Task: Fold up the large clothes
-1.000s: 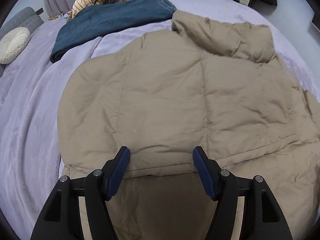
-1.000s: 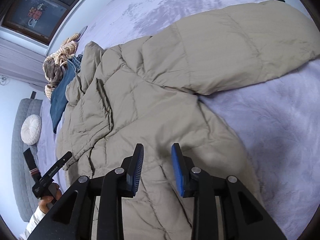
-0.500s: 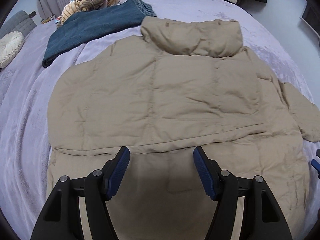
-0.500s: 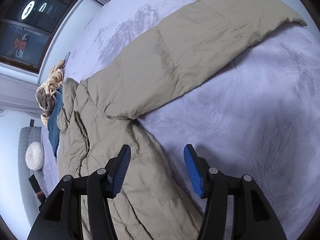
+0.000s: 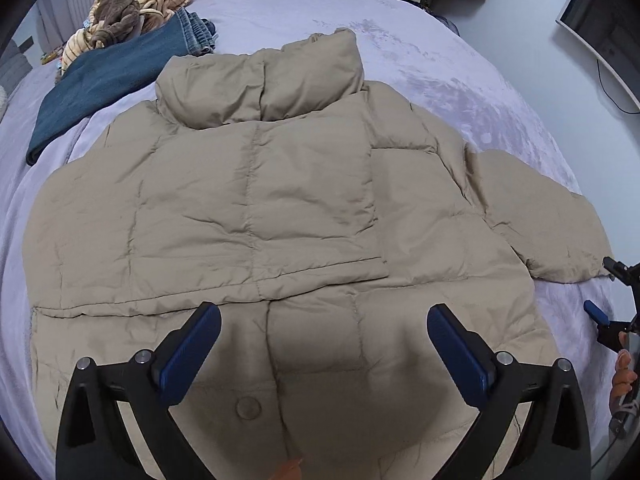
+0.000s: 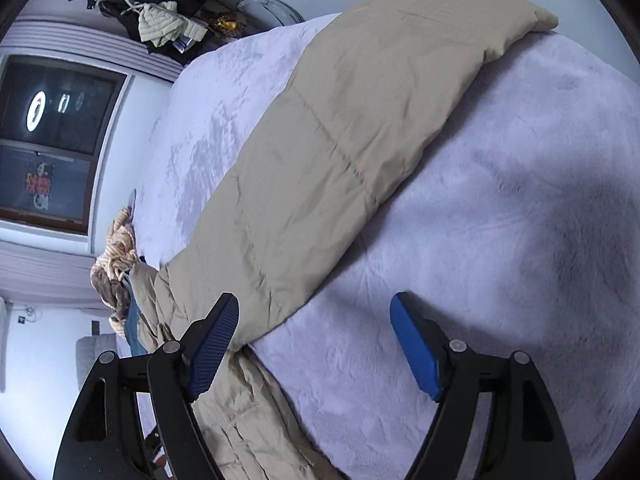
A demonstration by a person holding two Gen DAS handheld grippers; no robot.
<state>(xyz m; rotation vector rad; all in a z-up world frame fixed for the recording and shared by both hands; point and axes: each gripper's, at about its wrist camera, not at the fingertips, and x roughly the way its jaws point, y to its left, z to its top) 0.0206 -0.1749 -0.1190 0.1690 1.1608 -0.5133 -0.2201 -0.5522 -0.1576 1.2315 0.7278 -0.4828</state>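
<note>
Lavender bed point(image 5: 440, 80) under tan puffer jacket point(image 5: 256, 200), no legible labels.

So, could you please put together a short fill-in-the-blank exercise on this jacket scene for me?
1. The puffer jacket spread on the bed is ____ in colour.
2. Both the left tool and the right tool have their jaws ____.
3. The folded jeans lie beside the jacket's ____.
4. The outstretched sleeve lies ahead of the ____ tool.

Missing words: beige; open; collar; right
</note>
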